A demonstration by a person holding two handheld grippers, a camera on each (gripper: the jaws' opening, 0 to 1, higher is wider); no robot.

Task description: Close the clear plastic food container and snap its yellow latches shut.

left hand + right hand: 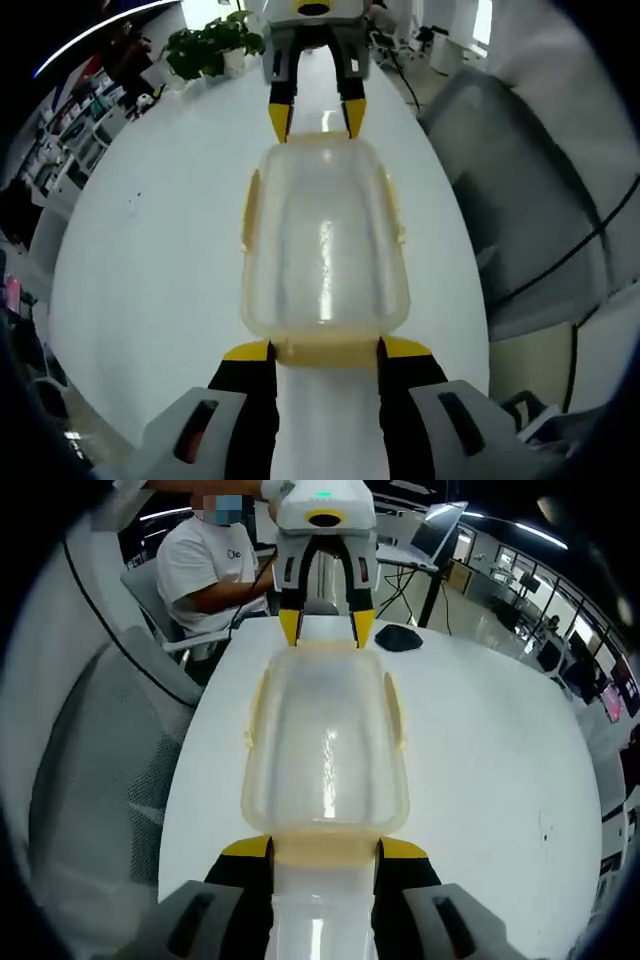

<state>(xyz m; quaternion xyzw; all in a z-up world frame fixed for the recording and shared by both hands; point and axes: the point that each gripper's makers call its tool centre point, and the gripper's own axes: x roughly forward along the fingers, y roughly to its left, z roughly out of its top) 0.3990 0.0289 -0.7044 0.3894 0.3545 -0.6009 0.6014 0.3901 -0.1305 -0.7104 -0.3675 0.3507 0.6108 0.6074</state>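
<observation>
Clear container (pixel 323 240) on white table (pixel 150 260), plant (pixel 210 45) beyond.

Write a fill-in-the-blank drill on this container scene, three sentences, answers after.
1. The clear container rests on a ____ table.
2. Its latches are coloured ____.
3. The left gripper and right gripper sit at ____ ends of the container.

Answers: white; yellow; opposite

clear container (pixel 323 240), yellow latches (pixel 324 350), white table (pixel 150 270)
</observation>
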